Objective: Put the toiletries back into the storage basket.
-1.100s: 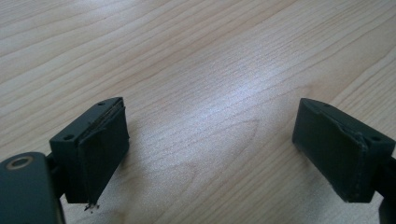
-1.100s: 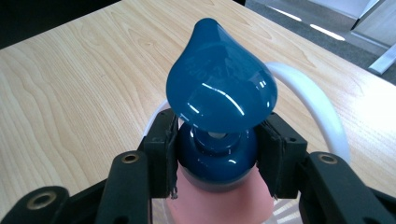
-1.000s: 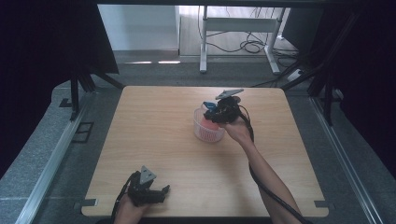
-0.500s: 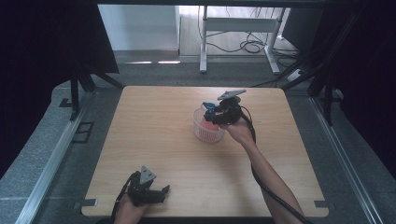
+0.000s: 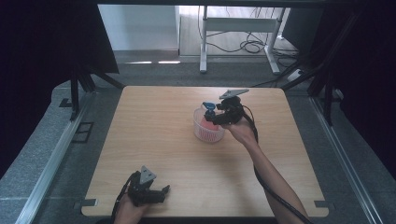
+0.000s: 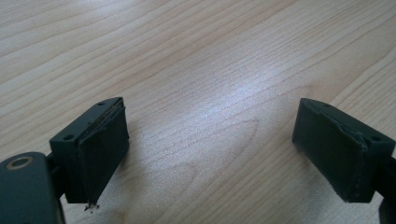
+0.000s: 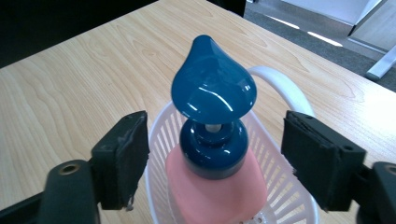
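Right claw (image 7: 215, 154) now wide open around the blue pump top of the pink soap bottle (image 7: 215, 186) standing in the white basket (image 5: 208, 133), so dropped in; left claw (image 6: 210, 154) wide open on the tabletop (image 5: 154, 116).

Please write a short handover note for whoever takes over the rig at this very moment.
Right gripper: open, jaws either side of the blue pump head of the pink soap bottle, not touching it.
Left gripper: open, holding nothing, low over the table at the near edge.
Bottle stands in the white basket, mid-table.
Done: bottle is in the basket.
Left: hard to say; probably either close on the pump or back the right gripper away.
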A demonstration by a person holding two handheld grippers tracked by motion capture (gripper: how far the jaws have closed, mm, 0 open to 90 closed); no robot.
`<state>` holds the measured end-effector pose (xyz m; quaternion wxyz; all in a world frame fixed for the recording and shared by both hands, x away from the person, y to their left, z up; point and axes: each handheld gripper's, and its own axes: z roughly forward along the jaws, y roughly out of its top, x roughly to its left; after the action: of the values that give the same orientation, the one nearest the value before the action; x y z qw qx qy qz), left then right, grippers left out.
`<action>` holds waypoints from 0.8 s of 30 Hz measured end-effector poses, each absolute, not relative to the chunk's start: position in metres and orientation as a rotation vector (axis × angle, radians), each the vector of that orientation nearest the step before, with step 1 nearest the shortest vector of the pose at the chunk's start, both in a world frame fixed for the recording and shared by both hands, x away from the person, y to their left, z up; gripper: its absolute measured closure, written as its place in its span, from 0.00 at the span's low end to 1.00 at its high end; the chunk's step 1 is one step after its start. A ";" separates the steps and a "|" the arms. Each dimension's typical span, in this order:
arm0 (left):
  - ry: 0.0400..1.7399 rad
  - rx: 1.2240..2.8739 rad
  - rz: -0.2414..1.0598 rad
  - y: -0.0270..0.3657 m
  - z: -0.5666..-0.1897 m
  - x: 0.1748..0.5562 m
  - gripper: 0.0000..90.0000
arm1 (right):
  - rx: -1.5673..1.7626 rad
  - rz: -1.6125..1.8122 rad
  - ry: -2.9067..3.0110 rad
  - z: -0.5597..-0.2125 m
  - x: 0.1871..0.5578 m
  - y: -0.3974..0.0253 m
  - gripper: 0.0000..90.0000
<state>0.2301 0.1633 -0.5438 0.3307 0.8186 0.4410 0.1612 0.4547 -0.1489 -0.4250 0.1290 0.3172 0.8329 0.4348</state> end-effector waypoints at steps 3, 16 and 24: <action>1.153 2.141 0.421 0.163 -0.544 0.230 0.12 | 0.924 1.266 2.422 -0.424 0.453 -0.149 0.23; 1.154 2.139 0.420 0.163 -0.544 0.230 0.12 | 0.912 1.230 2.439 -0.419 0.442 -0.147 0.09; 1.152 2.142 0.421 0.163 -0.544 0.230 0.12 | 0.894 1.223 2.447 -0.419 0.436 -0.147 0.07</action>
<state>0.2302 0.1635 -0.5438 0.3301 0.8192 0.4404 0.1610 0.4360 -0.1467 -0.4190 0.1316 0.3080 0.8429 0.4212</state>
